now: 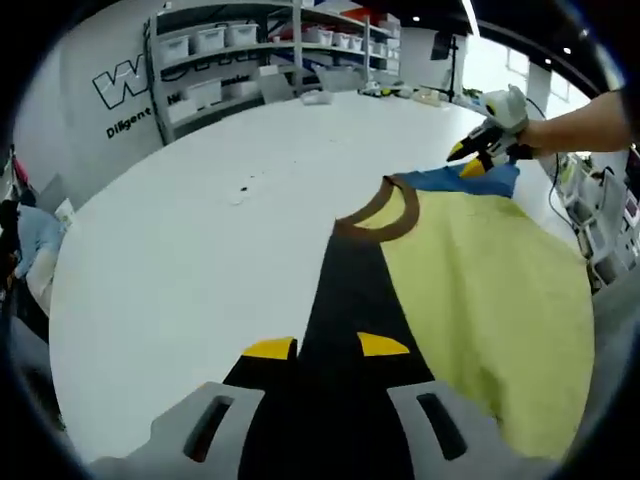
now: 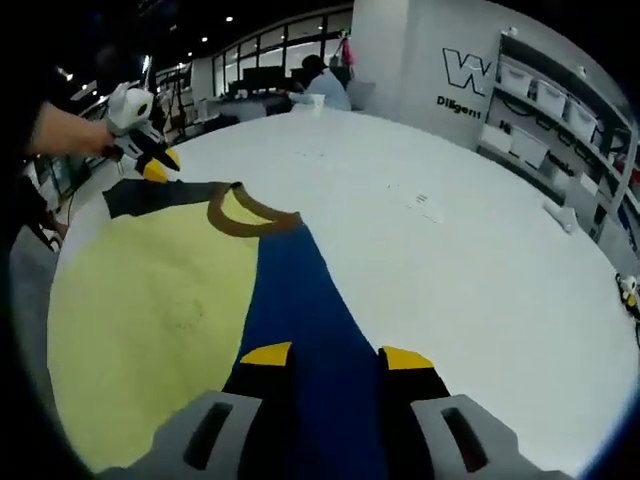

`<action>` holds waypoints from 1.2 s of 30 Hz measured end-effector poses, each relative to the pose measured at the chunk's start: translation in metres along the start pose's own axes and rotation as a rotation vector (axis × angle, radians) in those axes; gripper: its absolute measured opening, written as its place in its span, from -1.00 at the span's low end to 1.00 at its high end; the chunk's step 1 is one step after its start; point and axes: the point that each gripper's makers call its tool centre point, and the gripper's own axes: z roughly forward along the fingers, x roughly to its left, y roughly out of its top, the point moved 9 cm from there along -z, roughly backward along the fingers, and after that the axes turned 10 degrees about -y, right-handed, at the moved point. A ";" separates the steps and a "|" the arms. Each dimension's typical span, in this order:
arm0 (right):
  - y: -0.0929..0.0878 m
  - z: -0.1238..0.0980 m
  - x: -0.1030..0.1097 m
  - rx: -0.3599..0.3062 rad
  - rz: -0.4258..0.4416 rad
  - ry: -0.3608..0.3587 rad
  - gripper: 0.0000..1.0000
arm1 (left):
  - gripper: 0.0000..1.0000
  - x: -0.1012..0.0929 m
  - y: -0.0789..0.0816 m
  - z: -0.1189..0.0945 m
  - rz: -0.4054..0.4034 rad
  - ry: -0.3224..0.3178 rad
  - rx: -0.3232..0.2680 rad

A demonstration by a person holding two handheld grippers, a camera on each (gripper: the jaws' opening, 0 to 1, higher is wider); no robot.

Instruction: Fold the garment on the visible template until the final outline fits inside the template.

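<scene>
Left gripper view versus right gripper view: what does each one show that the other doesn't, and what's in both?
Left gripper view: the garment's black sleeve running between the left gripper's fingers, and the right gripper, held in a hand, at the far blue sleeve. Right gripper view: that blue sleeve between its own fingers, plus a seated person beyond the table. Shared: yellow body, brown collar, white table, lettered wall.

Garment [image 1: 480, 290]: pale yellow body, brown neck band, one black sleeve [image 1: 350, 300] and one blue sleeve [image 2: 300, 320]. Lies flat on white table, sleeves spread to opp. sides, neck opening toward table centre. Each sleeve end lies btwn a gripper's jaws.
</scene>
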 end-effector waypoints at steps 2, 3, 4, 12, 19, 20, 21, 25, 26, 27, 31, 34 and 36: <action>0.004 0.005 0.003 0.013 -0.015 0.004 -0.44 | -0.56 0.001 0.002 0.009 -0.004 -0.009 0.029; 0.005 0.008 0.004 0.020 -0.023 0.004 -0.45 | -0.57 0.000 0.002 0.014 -0.005 -0.020 0.045; 0.006 0.010 0.005 0.031 -0.027 0.004 -0.46 | -0.58 0.000 0.001 0.016 -0.003 -0.020 0.062; 0.012 0.022 0.013 0.014 -0.038 0.015 -0.88 | -0.90 0.005 0.004 0.024 0.005 -0.017 0.090; 0.022 0.037 0.001 -0.001 -0.054 -0.042 -1.00 | -0.91 0.023 0.010 0.029 -0.070 0.032 0.040; 0.023 0.040 0.000 -0.007 -0.053 -0.044 -1.00 | -0.91 0.024 0.011 0.026 -0.072 0.035 0.036; 0.024 0.041 -0.001 -0.010 -0.051 -0.048 -1.00 | -0.91 0.026 0.012 0.024 -0.073 0.048 0.032; 0.031 0.052 -0.006 -0.028 -0.043 -0.062 -1.00 | -0.91 0.031 0.014 0.021 -0.090 0.084 0.024; 0.033 0.054 -0.007 -0.032 -0.045 -0.066 -1.00 | -0.90 0.035 0.015 0.023 -0.088 0.086 0.021; 0.034 0.055 -0.007 -0.035 -0.043 -0.065 -1.00 | -0.90 0.036 0.015 0.021 -0.084 0.088 0.020; 0.034 0.055 -0.008 -0.041 -0.037 -0.065 -1.00 | -0.86 0.047 0.016 0.021 -0.069 0.111 0.011; 0.036 0.050 -0.010 -0.022 -0.069 -0.075 -1.00 | -0.76 0.049 0.014 0.013 -0.073 0.155 0.040; 0.034 0.042 -0.007 -0.051 -0.056 -0.058 -0.98 | -0.79 0.047 0.012 0.003 -0.051 0.151 0.029</action>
